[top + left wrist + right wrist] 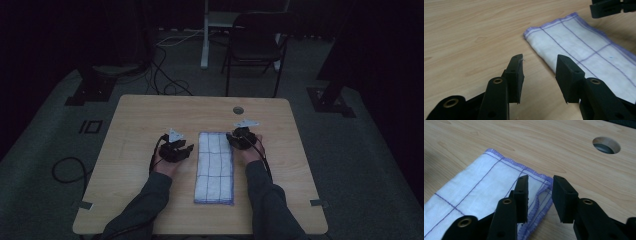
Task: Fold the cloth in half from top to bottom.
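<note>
While the folded cloth (pixel 215 167) lies lengthwise mid-table (pixel 145 115), I note my left gripper (pixel 539 68) beside its left edge, jaws apart over bare wood, gripping nothing; my right gripper (pixel 539 188) straddles the far right corner hem, jaws apart, pads not pressing.

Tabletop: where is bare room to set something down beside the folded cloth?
The wooden table is bare left of the left hand-held gripper, across the far strip between the cloth and the cable hole, and right of the right hand-held gripper. It is crowded at the cloth's far corners, where both grippers sit.
</note>
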`<action>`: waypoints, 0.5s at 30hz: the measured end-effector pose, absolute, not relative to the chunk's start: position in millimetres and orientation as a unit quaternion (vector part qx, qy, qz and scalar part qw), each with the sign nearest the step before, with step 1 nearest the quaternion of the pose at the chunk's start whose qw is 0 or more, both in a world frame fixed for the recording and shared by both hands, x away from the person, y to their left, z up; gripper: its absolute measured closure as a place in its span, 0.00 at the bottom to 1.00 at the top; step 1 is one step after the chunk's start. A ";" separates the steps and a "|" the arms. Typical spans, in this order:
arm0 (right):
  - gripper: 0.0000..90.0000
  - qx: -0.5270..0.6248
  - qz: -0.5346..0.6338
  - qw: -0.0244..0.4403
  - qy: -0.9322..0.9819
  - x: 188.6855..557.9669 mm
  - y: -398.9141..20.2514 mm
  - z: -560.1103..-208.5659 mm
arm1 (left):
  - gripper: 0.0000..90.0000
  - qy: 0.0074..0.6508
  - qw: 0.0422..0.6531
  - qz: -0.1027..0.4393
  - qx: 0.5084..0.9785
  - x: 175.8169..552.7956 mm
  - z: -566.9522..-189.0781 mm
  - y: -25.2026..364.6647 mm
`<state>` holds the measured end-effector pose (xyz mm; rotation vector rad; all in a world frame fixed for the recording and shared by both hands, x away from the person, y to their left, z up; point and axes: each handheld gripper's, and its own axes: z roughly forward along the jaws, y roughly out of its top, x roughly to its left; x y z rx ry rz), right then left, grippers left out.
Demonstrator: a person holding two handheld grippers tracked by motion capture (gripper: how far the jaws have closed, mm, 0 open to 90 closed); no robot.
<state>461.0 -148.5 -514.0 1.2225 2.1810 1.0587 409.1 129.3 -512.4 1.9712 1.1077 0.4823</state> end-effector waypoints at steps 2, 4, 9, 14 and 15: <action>0.75 0.441 0.378 0.212 0.786 461.6 -147.2 -514.8 | 0.65 0.439 0.401 0.191 0.781 411.7 -513.2 128.5; 0.78 0.445 0.375 0.211 0.785 463.4 -144.4 -517.3 | 0.65 0.443 0.398 0.191 0.780 418.4 -515.6 125.5; 0.83 0.454 0.367 0.207 0.785 467.5 -143.6 -521.2 | 0.64 0.453 0.395 0.182 0.778 431.9 -520.7 122.4; 0.81 0.459 0.369 0.202 0.782 471.3 -140.3 -523.5 | 0.64 0.459 0.386 0.183 0.779 440.1 -523.9 119.5; 0.79 0.461 0.357 0.210 0.785 473.4 -136.7 -525.8 | 0.64 0.459 0.384 0.184 0.779 443.2 -525.0 115.9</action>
